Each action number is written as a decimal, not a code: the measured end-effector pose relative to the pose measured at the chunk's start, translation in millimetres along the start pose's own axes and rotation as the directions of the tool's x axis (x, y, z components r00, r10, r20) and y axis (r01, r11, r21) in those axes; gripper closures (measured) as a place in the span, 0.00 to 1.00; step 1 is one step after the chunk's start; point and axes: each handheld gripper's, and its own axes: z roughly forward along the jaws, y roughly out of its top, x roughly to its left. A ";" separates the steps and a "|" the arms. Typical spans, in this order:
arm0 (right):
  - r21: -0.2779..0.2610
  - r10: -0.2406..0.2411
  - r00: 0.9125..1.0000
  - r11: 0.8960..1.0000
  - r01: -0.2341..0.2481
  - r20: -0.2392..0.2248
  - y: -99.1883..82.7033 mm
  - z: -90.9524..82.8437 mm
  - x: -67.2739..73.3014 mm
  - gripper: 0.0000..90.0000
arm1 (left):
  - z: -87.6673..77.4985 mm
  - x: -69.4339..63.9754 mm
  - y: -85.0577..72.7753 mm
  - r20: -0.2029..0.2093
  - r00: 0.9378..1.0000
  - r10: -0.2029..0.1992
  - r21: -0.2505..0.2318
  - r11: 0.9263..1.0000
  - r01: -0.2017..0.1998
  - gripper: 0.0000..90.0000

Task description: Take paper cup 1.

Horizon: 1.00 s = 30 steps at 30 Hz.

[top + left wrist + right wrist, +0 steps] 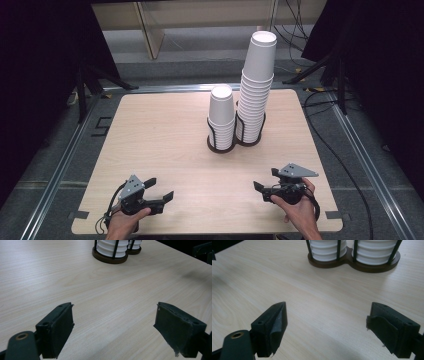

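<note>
We hold both tongs low at the near edge of the surface (165, 145), left tongs (160, 190) and right tongs (264, 184) alike with jaws spread wide and nothing between them. The cups sit well ahead, mid-surface, in a dark twin holder (234, 144): a short stack (222, 116) on the left and a tall stack (257, 85) on the right, which leans slightly. We judge that lean the main risk; a sideways nudge or a pinch too low could topple it or lift several cups together. The surface is pale wood grain, otherwise bare. Around it stand dark curtains (40, 75), with cables (350, 170) on the grey floor.
</note>
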 end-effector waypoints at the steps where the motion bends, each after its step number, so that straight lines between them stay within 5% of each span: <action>1: 0.002 -0.002 1.000 1.000 0.002 0.006 0.5 -0.8 0.0 0.18 | 0.2 -0.4 -0.2 0.001 1.000 -0.007 -0.002 1.000 0.007 0.16; 7: 0.008 0.019 1.000 1.000 -0.019 0.006 1.1 0.9 2.7 0.18 | 0.3 -0.3 -0.2 -0.002 1.000 -0.014 -0.007 1.000 0.014 0.16; 10: 0.004 -0.018 1.000 1.000 0.018 0.007 2.7 1.0 1.6 0.18 | 0.3 1.3 0.8 -0.005 1.000 0.005 -0.010 1.000 -0.005 0.16; 14: -0.008 -0.024 1.000 1.000 0.024 0.002 4.3 4.3 3.7 0.18 | 1.4 0.1 0.0 -0.002 1.000 -0.022 -0.015 1.000 0.022 0.16; 21: 0.004 0.012 1.000 1.000 -0.012 -0.005 10.3 7.2 6.8 0.19 | 1.1 1.7 0.5 -0.010 1.000 -0.010 -0.008 1.000 0.010 0.16; 23: -0.025 -0.033 0.999 0.999 0.033 -0.012 14.6 8.9 4.0 0.20 | 0.8 2.1 1.3 -0.017 1.000 -0.003 -0.001 1.000 0.003 0.16; 27: -0.031 -0.025 1.000 0.999 0.025 -0.014 18.3 9.6 4.4 0.20 | 1.8 1.2 0.0 -0.009 1.000 -0.026 -0.006 1.000 0.026 0.16; 30: -0.031 -0.024 1.000 0.999 0.024 -0.017 22.5 10.5 5.2 0.20 | 1.3 2.4 0.9 -0.015 1.000 -0.004 0.001 1.000 0.004 0.16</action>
